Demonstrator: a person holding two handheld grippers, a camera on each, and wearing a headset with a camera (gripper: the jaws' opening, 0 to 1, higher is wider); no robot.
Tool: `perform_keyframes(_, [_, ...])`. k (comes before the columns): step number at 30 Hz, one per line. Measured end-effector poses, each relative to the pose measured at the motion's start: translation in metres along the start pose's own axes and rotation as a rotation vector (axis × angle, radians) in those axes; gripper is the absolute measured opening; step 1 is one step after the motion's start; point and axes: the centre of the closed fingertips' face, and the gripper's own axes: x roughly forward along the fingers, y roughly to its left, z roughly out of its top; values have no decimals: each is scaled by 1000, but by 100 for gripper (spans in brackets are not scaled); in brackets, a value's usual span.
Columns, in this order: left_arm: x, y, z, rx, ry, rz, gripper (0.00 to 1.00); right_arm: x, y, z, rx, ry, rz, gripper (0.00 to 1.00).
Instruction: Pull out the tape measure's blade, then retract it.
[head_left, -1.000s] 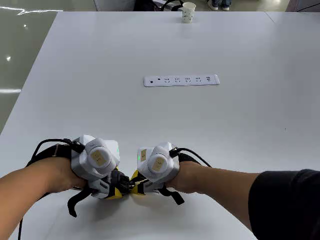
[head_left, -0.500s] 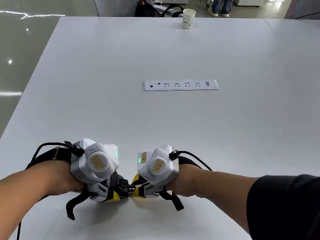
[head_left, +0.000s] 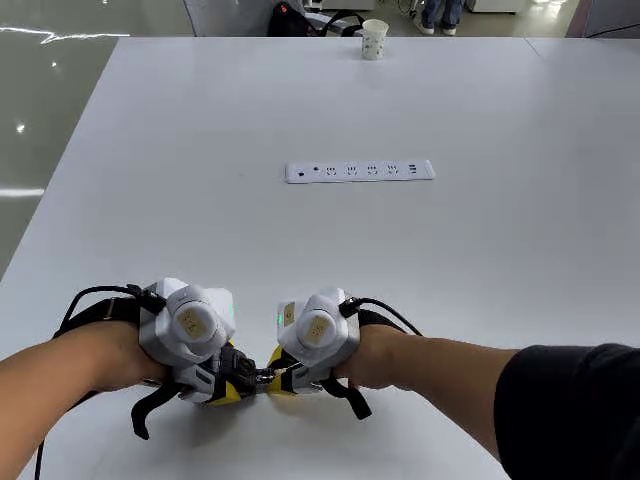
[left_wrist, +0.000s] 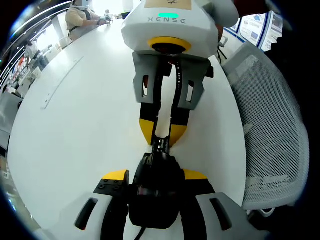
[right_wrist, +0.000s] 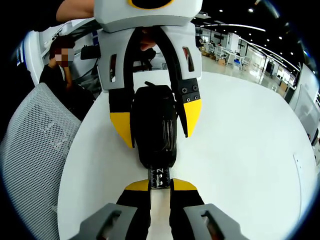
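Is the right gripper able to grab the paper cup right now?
Probably not. The right gripper is shut on the tape blade at the near edge, and the paper cup stands far off, beyond the power strip.

On the desk (head_left: 500, 260), the left claw (left_wrist: 155, 175) and right claw (right_wrist: 160, 186) meet tip to tip, with the tape measure (right_wrist: 154, 125) between them. The power strip (head_left: 360, 171) lies well ahead, the cup (head_left: 374, 39) beyond it.

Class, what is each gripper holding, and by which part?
The left gripper clamps the black plastic tape measure case by its sides; the right gripper pinches the tip of its numbered blade.
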Motion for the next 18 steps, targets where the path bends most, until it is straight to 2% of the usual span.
perform_keyframes(18, [0,0,1,14,-5,14,35,-8,-1,-13,25,27,5,10])
